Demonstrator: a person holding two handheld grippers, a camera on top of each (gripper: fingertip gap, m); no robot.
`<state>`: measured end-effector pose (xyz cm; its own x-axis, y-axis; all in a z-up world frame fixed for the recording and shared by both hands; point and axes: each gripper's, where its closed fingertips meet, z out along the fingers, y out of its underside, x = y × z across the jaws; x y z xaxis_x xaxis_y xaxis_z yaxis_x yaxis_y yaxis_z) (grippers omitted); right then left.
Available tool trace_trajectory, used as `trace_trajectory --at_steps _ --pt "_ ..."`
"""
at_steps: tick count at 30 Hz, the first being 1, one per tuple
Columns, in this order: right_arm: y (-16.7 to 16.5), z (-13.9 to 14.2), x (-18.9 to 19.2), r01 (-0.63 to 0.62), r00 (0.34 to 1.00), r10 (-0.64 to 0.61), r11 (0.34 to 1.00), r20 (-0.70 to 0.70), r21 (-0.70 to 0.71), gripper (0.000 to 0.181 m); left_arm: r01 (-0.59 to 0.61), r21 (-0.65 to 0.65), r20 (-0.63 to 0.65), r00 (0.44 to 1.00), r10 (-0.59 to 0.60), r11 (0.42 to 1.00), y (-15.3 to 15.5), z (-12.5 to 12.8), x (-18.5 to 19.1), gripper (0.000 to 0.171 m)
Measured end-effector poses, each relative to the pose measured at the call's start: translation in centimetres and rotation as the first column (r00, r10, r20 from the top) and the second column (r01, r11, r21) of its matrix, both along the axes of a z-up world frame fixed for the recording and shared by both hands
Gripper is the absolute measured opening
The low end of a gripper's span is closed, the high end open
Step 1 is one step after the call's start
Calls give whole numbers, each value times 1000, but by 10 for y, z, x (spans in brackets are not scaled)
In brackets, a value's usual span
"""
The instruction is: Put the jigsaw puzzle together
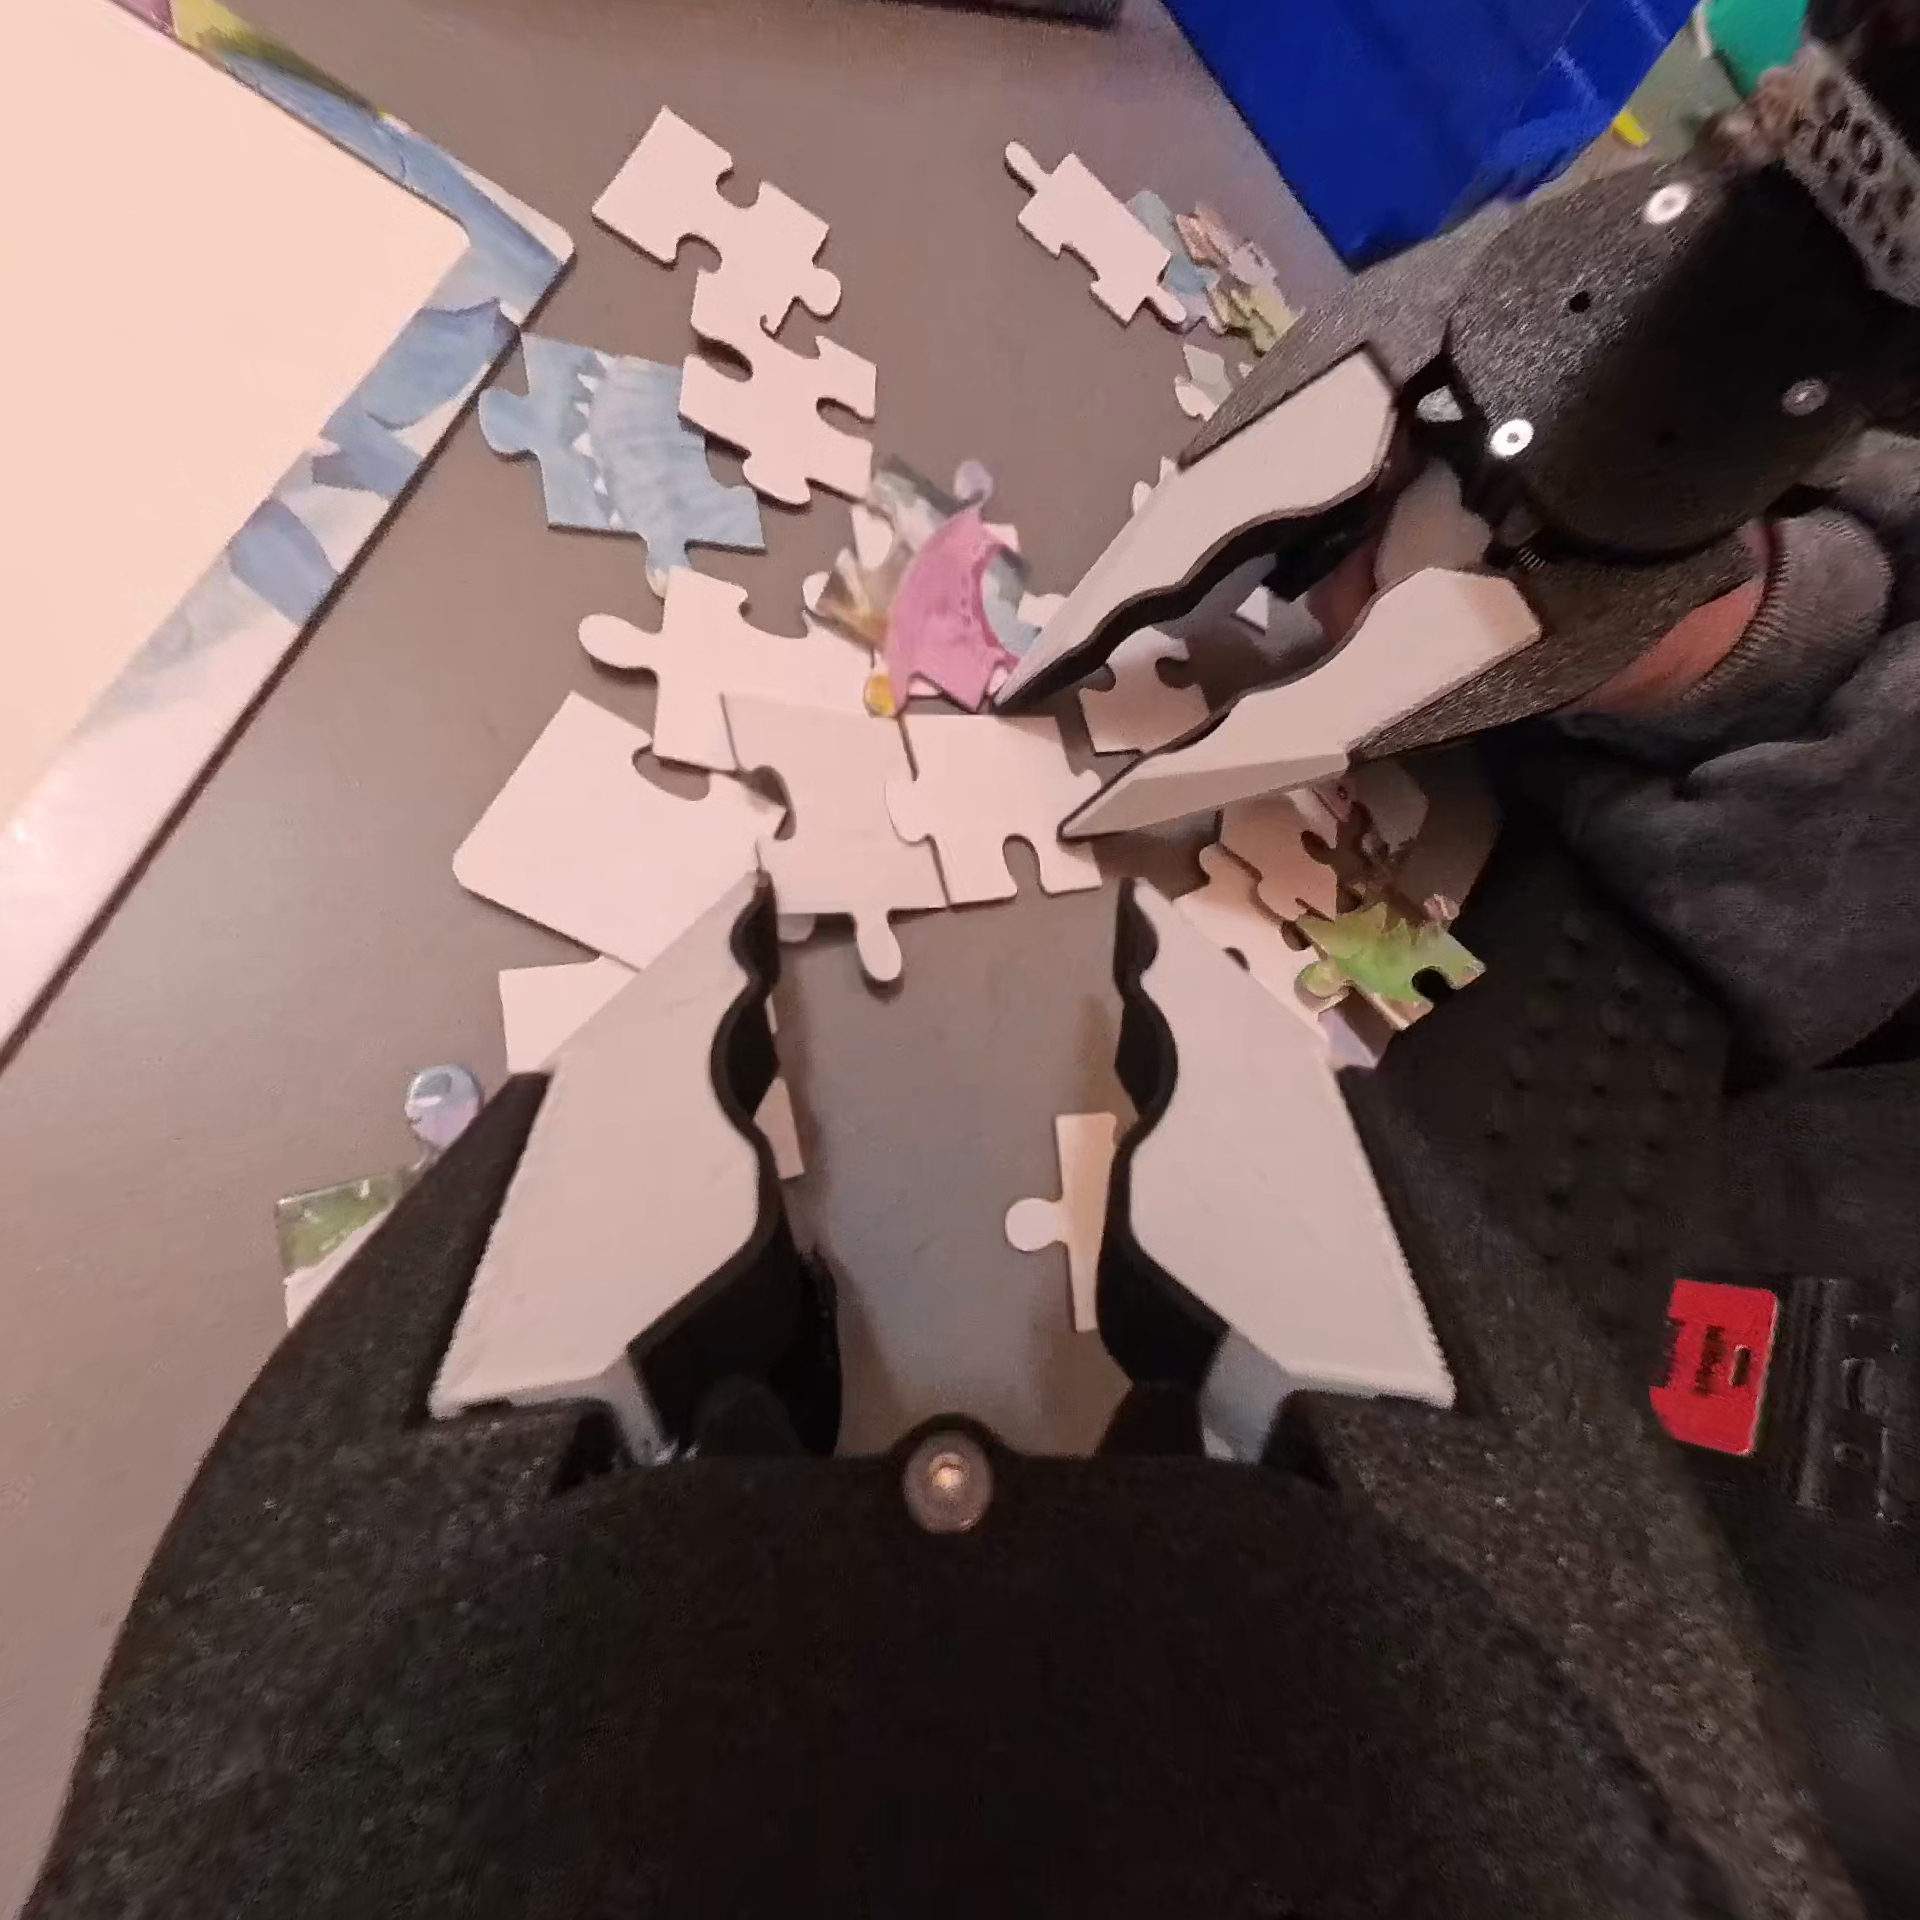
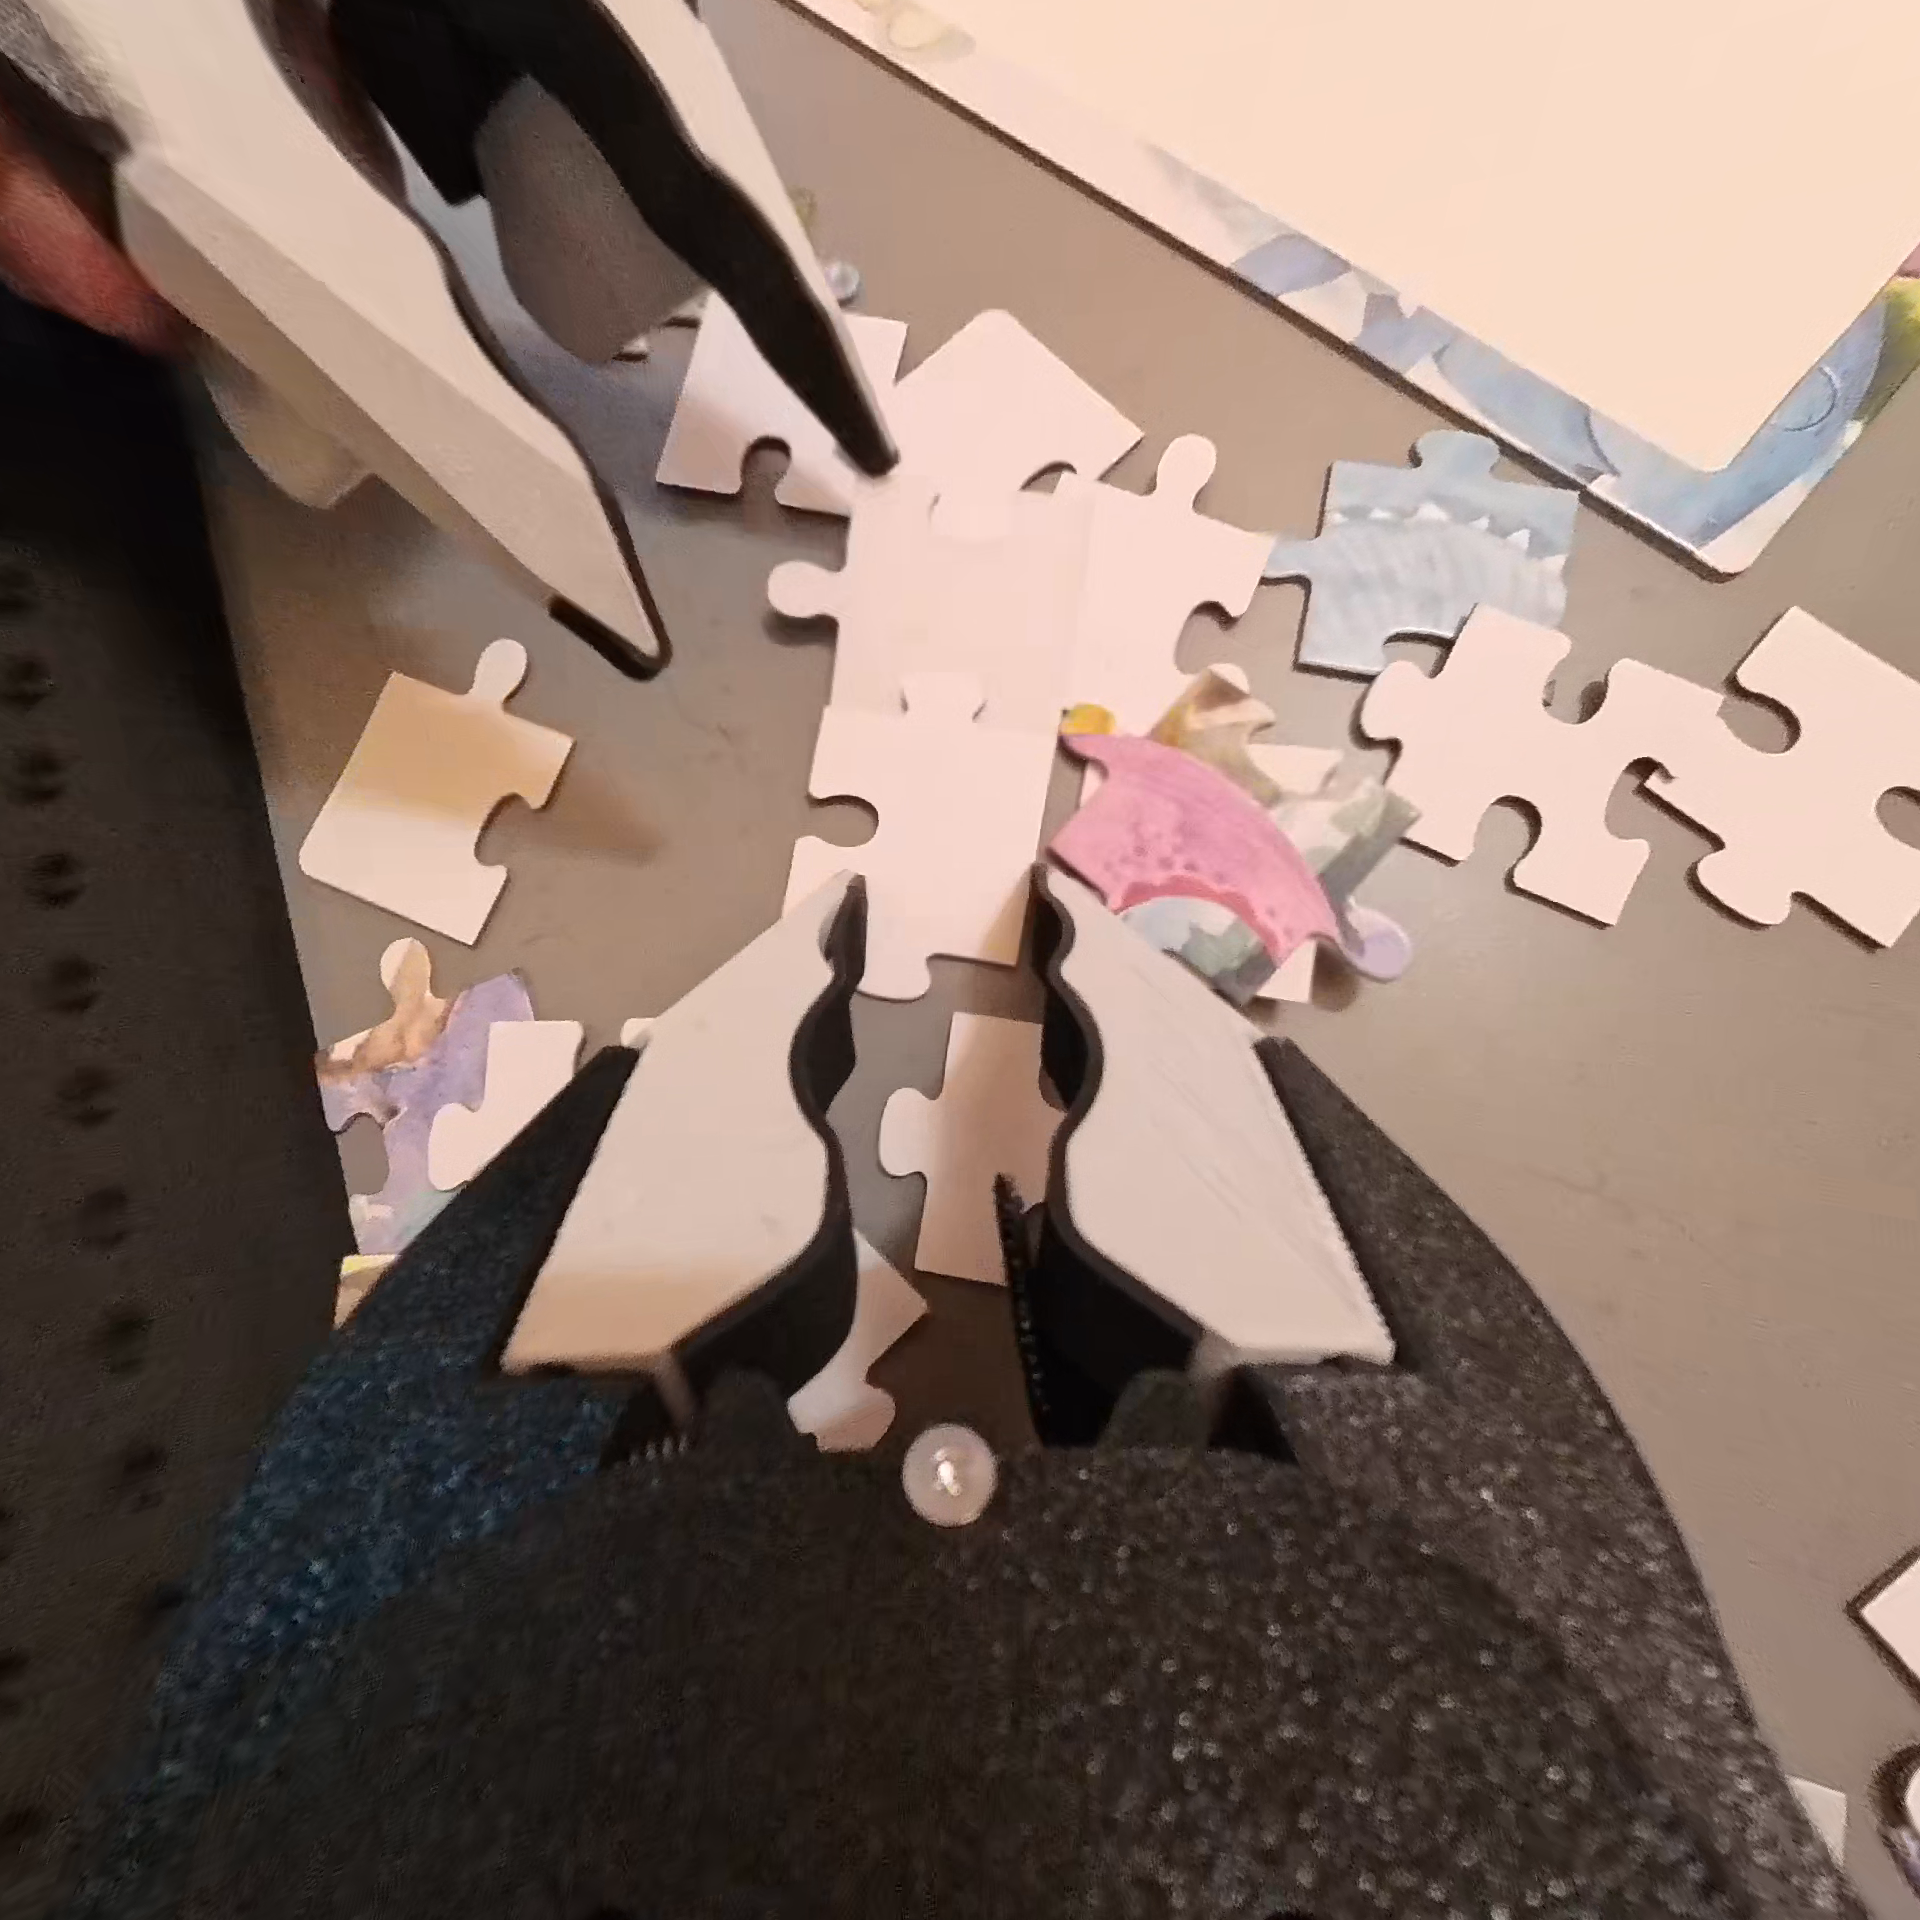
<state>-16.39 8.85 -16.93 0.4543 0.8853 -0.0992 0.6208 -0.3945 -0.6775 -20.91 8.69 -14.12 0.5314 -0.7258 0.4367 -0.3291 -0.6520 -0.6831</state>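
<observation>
Left tool (image 1: 940, 894): jaws spread wide, nothing held, tips just at the near edge of a cluster of blank-side-up puzzle pieces (image 1: 831, 810). Right tool (image 1: 1034, 769) coming in from the right in the left wrist view: jaws parted, one tip touching the blank piece (image 1: 987, 821) at the cluster's right end, the other tip down beside the pink piece (image 1: 951, 613); nothing gripped. Same in the right wrist view: right tool (image 2: 945, 883) open astride the blank piece (image 2: 935, 821), fingers either side, not closed on it. Left tool (image 2: 769, 561) at top left there, also open, one tip touching the far end of the cluster. Pieces scattered loose on grey worktop (image 1: 260, 831), mostly white backs up; a few printed faces showing: pink piece (image 2: 1195, 842), blue piece (image 1: 634, 457), green piece (image 1: 1392, 951). Two blank pieces (image 1: 769, 332) lying edge to edge beyond the cluster; whether locked together, cannot tell. Puzzle board (image 1: 395, 384) with printed blue border and pale centre at far left in the left wrist view, no pieces seated in the visible part. Blue bin (image 1: 1403, 114) at top right. Dark sleeve (image 1: 1714, 810) behind the right tool.
</observation>
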Motion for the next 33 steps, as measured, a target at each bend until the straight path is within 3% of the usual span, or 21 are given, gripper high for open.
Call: trace_trajectory --at_steps 1,2,3,4,7,10,11,14,17,20,24,25,27,28,30,31,33 --pt "0 0 0 2 1000 -2 1000 -6 -3 31 1 15 28 1000 -2 1000 1 8 3 64" --pt "0 0 -1 3 1000 -3 1000 -15 -13 31 11 30 75 997 -13 1000 0 19 7 56" --pt "-2 0 -2 0 1000 0 999 -21 -32 29 53 25 166 985 -57 998 -7 36 15 37" --pt "-1 0 -4 1 1000 -1 1000 -26 -22 26 89 4 241 967 -87 996 -14 48 25 35" --pt "1 0 -2 -2 1000 2 1000 -8 2 25 142 23 169 975 -144 990 -23 36 34 40" --pt "-9 8 13 3 1000 -5 998 -25 -64 30 135 0 208 969 -132 991 -28 42 20 38" --pt "-15 14 23 -2 1000 0 998 -31 -58 35 130 5 164 978 -129 992 -31 38 10 40" --pt "-51 27 61 -47 997 43 996 -58 -77 64 130 110 -118 986 -117 985 -40 10 -29 77" --pt "-82 17 72 -82 995 74 989 -68 -123 92 73 120 -264 964 -40 990 -36 -14 -63 114" --pt "-78 5 62 -74 997 74 997 2 23 88 78 117 -299 953 -40 990 -36 -25 -63 125" --pt "-61 -1 34 -43 999 42 997 19 58 87 139 173 -434 899 -51 975 -37 -37 -42 136" --pt "-54 1 29 -27 1000 26 998 9 55 73 154 178 -440 896 -61 972 -39 -37 -31 134" --pt "-41 4 19 -12 1000 12 998 2 67 18 158 194 -425 903 -62 968 -41 -34 -9 119" --pt "-30 5 15 -1 1000 0 995 5 104 2 164 201 -416 907 -68 966 -42 -32 1 106" --pt "-13 8 18 30 999 -34 991 26 131 0 160 224 -396 916 -61 961 -38 -28 18 68" --pt "-5 17 23 59 998 -62 988 15 146 0 140 227 -389 920 -42 964 -33 -28 24 59" --pt "10 46 43 143 989 -135 970 -58 195 0 113 225 -342 939 -29 968 -25 -22 36 16"
